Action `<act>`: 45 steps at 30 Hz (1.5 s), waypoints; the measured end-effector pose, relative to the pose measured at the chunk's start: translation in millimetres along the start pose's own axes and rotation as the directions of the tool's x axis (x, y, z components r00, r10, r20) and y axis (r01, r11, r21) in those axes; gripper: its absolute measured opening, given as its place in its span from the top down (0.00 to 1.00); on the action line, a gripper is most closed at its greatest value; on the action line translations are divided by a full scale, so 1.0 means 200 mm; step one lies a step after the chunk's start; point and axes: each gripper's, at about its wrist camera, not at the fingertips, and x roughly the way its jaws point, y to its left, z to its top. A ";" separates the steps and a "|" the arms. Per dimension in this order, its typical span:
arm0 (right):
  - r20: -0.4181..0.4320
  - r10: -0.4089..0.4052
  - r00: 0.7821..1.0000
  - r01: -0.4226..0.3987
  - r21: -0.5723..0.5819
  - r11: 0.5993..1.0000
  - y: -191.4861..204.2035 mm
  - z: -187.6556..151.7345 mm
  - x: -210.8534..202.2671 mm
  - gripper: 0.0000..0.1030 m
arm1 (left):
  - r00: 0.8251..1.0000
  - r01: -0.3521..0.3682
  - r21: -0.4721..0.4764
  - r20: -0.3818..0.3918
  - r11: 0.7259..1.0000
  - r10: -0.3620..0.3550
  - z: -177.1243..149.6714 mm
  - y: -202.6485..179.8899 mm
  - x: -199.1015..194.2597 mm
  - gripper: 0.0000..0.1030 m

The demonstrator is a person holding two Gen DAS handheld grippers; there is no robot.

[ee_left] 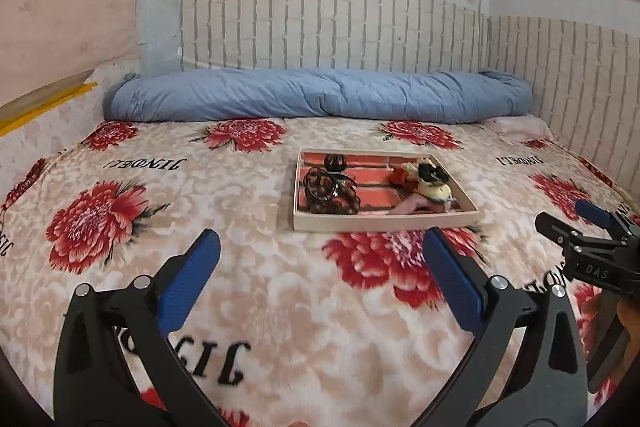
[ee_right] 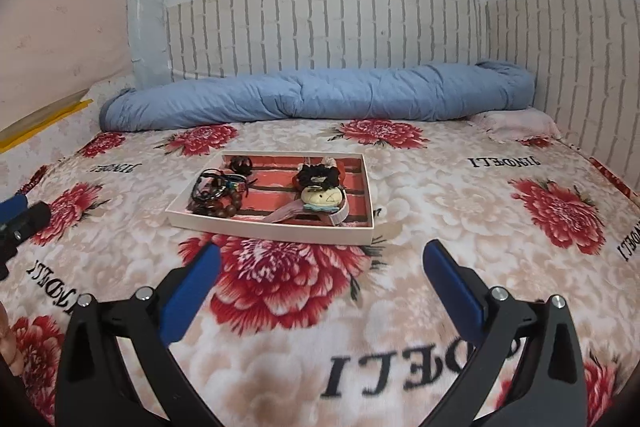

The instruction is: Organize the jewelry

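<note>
A shallow cream cardboard tray with a red striped floor (ee_right: 280,230) is seen lying near the middle of the flower-printed fleece blanket (ee_right: 420,307), well short of the rolled blue quilt (ee_right: 320,97), its long axis set crosswise to both grippers. Dark beaded bracelets (ee_right: 218,197) are heaped at its left end and a black scrunchie with a pale plush charm (ee_right: 320,187) at its right. Straight ahead of the right gripper (ee_right: 322,277) and ahead-right of the left gripper (ee_left: 320,269), the tray is judged roughly equally near both; both are held wide apart and empty, nothing between.

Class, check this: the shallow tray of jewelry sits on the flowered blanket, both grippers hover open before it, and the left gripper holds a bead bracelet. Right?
Not quite. The left gripper holds nothing; the left wrist view shows its jaws apart and empty. The bead bracelet lies in the tray. The rest stands.
</note>
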 end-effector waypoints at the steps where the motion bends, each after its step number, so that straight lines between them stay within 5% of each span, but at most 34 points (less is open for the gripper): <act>1: 0.008 -0.001 1.000 0.001 -0.004 1.000 0.01 -0.01 -0.04 0.04 | 1.000 -0.007 0.003 0.006 1.000 0.007 -0.02 0.00 -0.02 0.05; 11: 0.086 0.006 0.996 -0.004 -0.020 1.000 0.08 -0.18 -0.35 0.04 | 0.997 -0.033 0.000 0.072 0.999 0.033 -0.21 -0.04 -0.30 0.05; 22: 0.151 -0.025 0.988 0.029 -0.025 0.999 0.09 -0.38 -0.50 0.04 | 0.997 -0.018 -0.027 0.077 0.999 0.020 -0.41 -0.02 -0.37 0.05; 34: 0.205 -0.049 0.978 0.056 -0.028 0.998 0.06 -0.40 -0.61 0.04 | 0.982 -0.046 0.010 0.184 0.999 0.044 -0.39 -0.07 -0.50 0.05; 45: 0.220 -0.044 0.974 0.050 -0.023 0.998 0.07 -0.38 -0.64 0.04 | 0.985 -0.030 0.014 0.170 0.999 0.028 -0.42 -0.09 -0.51 0.05</act>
